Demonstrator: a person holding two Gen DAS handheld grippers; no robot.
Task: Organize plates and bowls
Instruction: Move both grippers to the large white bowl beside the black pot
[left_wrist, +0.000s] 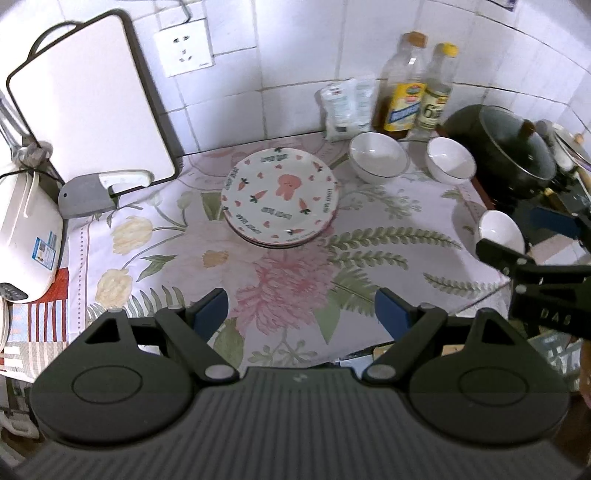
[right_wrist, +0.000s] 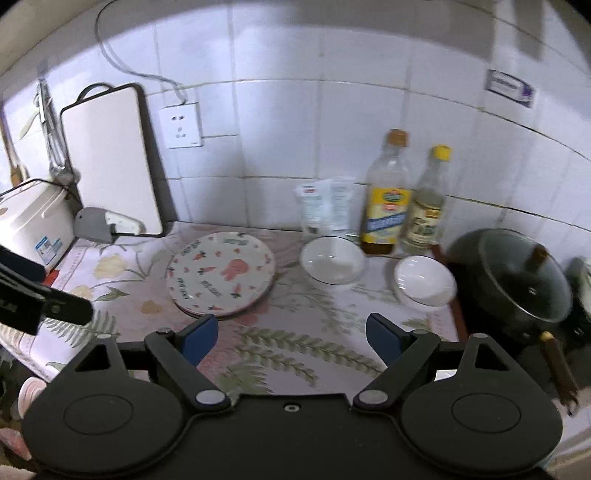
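Note:
A stack of rabbit-and-carrot patterned plates (left_wrist: 279, 197) (right_wrist: 221, 275) sits mid-counter on the floral cloth. Two white bowls stand behind it to the right: a larger one (left_wrist: 378, 157) (right_wrist: 332, 260) and a smaller one (left_wrist: 450, 159) (right_wrist: 424, 280). A third white bowl (left_wrist: 500, 230) lies near the cloth's right edge, between the open fingers of my right gripper (left_wrist: 524, 236) as the left wrist view shows it. My left gripper (left_wrist: 301, 314) is open and empty, hovering in front of the plates. In its own view my right gripper (right_wrist: 291, 332) is open, with no bowl showing.
A white cutting board (left_wrist: 88, 96) leans on the tiled wall at left, with a rice cooker (left_wrist: 26, 229) and a grey knife holder (left_wrist: 88, 194) beside it. Two oil bottles (left_wrist: 404, 88) and a bag (left_wrist: 347, 107) stand at the back. A black lidded pot (left_wrist: 513, 147) sits right.

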